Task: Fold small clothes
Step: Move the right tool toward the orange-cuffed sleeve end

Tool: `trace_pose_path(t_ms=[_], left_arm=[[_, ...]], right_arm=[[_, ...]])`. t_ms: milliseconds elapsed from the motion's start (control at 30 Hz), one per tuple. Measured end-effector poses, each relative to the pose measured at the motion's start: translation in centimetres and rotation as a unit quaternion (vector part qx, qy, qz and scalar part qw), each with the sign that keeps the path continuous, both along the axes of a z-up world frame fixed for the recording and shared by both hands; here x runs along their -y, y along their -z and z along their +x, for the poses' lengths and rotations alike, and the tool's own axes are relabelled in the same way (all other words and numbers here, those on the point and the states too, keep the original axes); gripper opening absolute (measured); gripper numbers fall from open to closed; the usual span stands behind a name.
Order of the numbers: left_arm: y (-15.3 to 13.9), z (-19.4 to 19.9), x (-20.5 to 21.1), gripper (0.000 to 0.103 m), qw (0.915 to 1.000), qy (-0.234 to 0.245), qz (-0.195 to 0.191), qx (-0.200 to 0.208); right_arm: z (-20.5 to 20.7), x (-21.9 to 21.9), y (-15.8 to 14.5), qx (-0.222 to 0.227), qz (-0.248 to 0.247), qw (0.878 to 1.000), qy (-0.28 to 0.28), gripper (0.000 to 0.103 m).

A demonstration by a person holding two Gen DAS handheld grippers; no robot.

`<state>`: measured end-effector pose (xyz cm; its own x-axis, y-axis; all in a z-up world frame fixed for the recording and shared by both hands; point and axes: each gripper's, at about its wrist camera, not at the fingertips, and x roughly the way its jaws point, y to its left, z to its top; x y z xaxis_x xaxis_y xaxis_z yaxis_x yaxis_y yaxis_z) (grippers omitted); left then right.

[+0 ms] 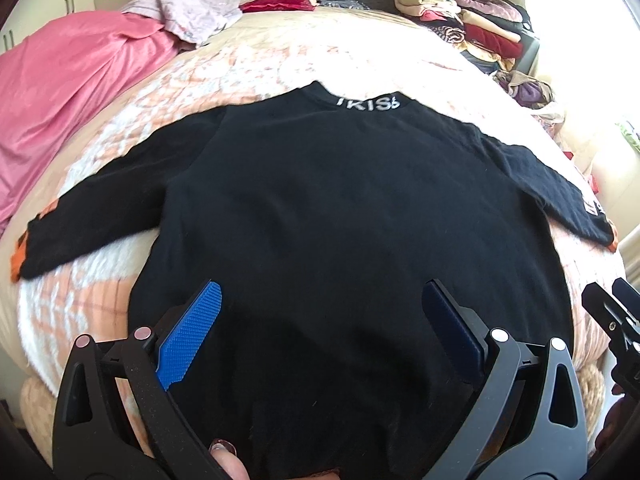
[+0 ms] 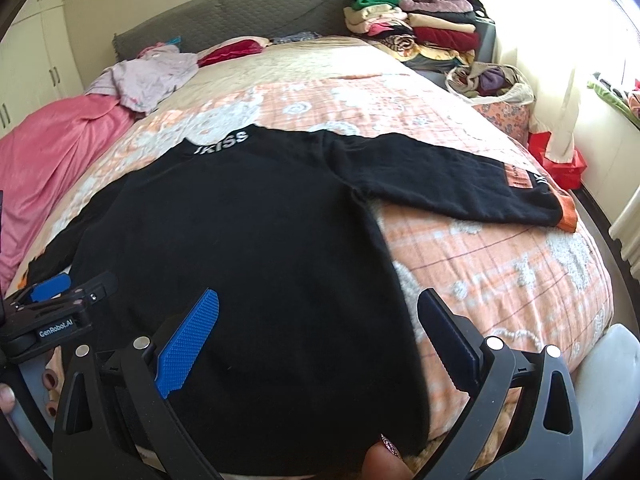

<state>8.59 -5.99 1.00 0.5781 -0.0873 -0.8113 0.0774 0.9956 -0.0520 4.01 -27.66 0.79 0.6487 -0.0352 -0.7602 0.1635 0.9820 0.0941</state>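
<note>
Black sweater point(image 1: 320, 216) spread flat, sleeves out to both sides, on a bed with a peach patterned bedspread point(image 2: 500, 264).

The collar, lettered in white, points toward the grey headboard point(image 2: 240, 12); orange cuffs end both sleeves. The left gripper point(image 1: 320, 328) and right gripper point(image 2: 316, 336) hover above the near hem, each with jaws spread wide and nothing between the blue pads. A pink blanket point(image 1: 68, 88) lies along the left edge; folded clothes point(image 2: 420, 28) are stacked at the far right corner.
</note>
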Motion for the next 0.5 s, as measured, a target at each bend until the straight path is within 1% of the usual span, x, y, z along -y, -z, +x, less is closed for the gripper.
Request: trace_pose_path(t_ms=[267,500], left_arm=[[-0.5,2.6,2.2,0.095,0.9999,0.016,-0.003,0.003],[0.0,4.7,4.2,0.095,0.9996,0.029,0.002,-0.006]], right_arm=[[1.7,3.6,-0.3,-0.002,0.005,0.999,0.039,0.099],[3.1,7.3,-0.2,-0.006,0.020,0.996,0.084,0.099]])
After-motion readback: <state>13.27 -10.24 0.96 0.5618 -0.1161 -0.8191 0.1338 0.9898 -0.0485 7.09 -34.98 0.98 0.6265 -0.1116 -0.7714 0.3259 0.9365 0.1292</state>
